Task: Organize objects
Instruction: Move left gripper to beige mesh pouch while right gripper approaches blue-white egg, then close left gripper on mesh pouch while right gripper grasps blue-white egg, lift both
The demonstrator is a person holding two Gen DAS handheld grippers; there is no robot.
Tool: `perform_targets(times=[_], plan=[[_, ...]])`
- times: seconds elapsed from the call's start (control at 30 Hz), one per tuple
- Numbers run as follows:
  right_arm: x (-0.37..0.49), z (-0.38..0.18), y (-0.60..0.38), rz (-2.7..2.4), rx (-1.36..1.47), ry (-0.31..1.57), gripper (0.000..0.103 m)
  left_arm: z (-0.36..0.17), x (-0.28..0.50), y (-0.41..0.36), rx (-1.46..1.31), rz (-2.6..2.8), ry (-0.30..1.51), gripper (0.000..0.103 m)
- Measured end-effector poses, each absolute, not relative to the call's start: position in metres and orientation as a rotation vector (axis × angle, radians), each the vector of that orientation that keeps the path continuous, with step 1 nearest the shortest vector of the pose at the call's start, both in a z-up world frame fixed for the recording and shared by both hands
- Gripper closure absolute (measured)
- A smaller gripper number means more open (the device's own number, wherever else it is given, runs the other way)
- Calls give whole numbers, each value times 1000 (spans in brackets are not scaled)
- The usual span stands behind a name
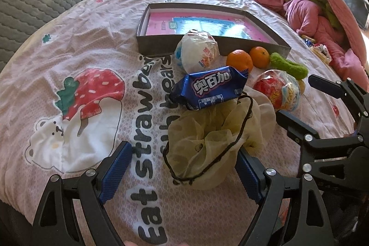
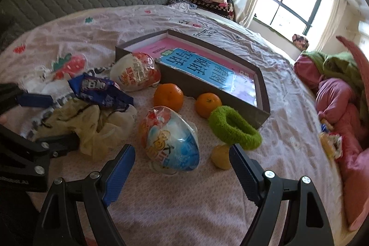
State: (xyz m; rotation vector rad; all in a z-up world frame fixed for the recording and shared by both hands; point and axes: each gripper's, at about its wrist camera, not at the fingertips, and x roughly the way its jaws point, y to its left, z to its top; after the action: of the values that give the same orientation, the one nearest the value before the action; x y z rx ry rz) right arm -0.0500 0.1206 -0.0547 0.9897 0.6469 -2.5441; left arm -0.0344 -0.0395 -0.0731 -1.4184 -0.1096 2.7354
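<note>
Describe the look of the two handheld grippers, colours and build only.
Both match. The left gripper has black skeletal linkage arms with triangular cut-outs, joined by round silver screw heads, and its fingers carry blue pads with a fine ribbed texture. The right gripper is built the same way: black frame, silver fasteners, blue ribbed fingers. No cables, labels or sleeves show.
</note>
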Motion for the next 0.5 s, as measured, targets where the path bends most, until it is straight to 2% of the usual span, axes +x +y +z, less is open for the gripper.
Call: perform_targets(times=[0.23, 0.37, 0.47, 0.5], plan=[[-61, -64, 108, -2519, 983, 730, 21, -75, -45, -40, -1411, 2721, -123, 16], [-69, -69, 100, -2503, 997, 748, 31, -76, -48, -40, -1408, 2715, -139, 16], [-73, -73, 97, -2468, 1026, 744, 44, -77, -50, -38, -1400, 2704, -142, 17], [-74, -75, 96, -2461, 1031, 740, 44, -77, -51, -38, -1401, 2699, -148, 18]])
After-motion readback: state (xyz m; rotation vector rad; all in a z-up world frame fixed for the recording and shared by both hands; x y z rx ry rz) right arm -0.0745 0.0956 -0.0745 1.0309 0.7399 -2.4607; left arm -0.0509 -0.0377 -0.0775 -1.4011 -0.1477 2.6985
